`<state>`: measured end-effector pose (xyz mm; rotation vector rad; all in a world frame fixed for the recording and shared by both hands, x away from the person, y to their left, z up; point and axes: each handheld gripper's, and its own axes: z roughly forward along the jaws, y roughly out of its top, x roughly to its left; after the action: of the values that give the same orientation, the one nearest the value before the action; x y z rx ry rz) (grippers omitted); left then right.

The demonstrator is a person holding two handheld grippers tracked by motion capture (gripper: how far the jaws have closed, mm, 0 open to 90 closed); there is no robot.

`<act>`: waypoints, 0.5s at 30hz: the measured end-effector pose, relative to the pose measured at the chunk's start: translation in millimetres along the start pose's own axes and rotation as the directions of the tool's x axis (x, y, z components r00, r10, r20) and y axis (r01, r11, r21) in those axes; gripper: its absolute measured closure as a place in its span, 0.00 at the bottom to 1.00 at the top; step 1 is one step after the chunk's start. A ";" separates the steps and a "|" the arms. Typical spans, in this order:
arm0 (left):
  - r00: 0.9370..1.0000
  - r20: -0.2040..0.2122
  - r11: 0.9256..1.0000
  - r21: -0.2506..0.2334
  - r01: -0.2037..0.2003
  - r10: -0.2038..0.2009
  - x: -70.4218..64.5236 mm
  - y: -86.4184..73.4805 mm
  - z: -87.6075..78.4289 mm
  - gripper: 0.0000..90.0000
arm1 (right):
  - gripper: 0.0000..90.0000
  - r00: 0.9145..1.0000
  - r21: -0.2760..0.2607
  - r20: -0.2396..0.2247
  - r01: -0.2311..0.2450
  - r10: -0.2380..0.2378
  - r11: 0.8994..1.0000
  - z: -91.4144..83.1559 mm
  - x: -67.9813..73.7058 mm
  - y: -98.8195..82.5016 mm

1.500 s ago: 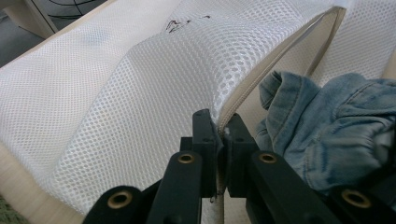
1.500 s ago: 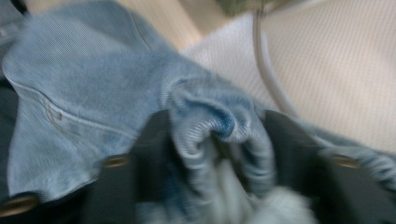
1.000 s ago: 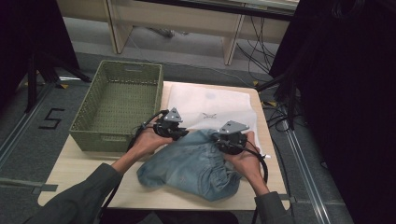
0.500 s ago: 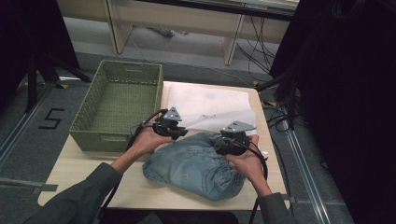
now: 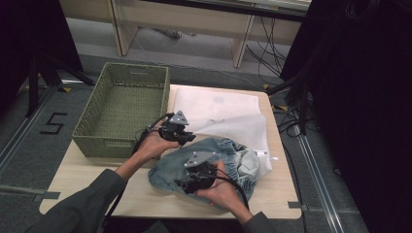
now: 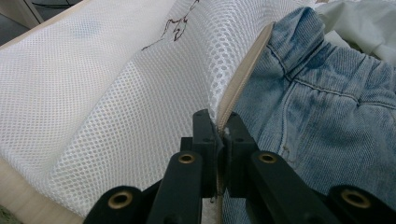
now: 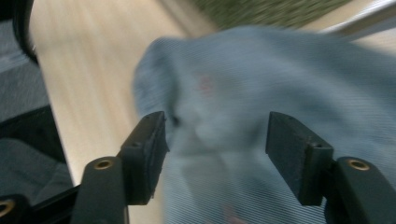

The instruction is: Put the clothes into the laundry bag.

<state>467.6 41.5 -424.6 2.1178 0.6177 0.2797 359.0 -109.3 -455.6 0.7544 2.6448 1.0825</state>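
A white mesh laundry bag (image 5: 221,109) lies across the far half of the table. A pair of light blue jeans (image 5: 221,148) sits bunched at its open mouth. My left gripper (image 5: 188,138) is shut on the bag's zipper edge; in the left gripper view the jaws (image 6: 219,125) pinch the beige zipper tape where the mesh (image 6: 116,93) meets the denim (image 6: 327,107). My right gripper (image 5: 182,183) hovers over the near left part of the jeans, pointing left. Its jaws (image 7: 217,126) stand wide open with blurred denim (image 7: 280,70) behind them.
An empty green woven basket (image 5: 121,97) stands at the table's left, right beside the left hand. Bare wooden tabletop (image 5: 87,179) shows at the near left. Floor cables and dark stands surround the table.
My right gripper has swung from the jeans' right side to their near left part and now points left. The left gripper has held its place on the bag's edge.
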 end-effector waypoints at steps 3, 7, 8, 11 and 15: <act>1.000 0.000 1.000 0.005 -0.002 0.002 0.4 -0.1 -0.2 0.94 | 0.40 0.997 0.067 0.033 0.064 -0.066 0.996 17.2 16.1 -2.5; 1.000 0.003 0.999 0.030 -0.031 0.031 0.9 0.1 -1.8 0.94 | 0.67 0.980 0.189 0.094 0.154 -0.175 0.970 39.2 18.4 -15.5; 1.000 0.003 0.999 0.030 -0.031 0.031 0.9 0.1 -1.8 0.94 | 0.67 0.980 0.189 0.094 0.154 -0.175 0.970 39.2 18.4 -15.5; 1.000 0.007 1.000 0.004 -0.006 0.006 -0.2 -0.2 -0.5 0.94 | 0.95 0.971 0.148 0.136 0.178 -0.198 0.973 31.6 9.5 -13.7; 1.000 0.014 1.000 0.000 -0.015 0.015 -1.5 1.5 -2.7 0.95 | 0.98 0.971 0.073 0.207 0.107 -0.120 0.992 -13.4 -29.3 0.2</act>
<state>465.7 41.8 -421.8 2.1236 0.5940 0.2733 379.4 -132.6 -446.4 0.6781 2.5160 0.8448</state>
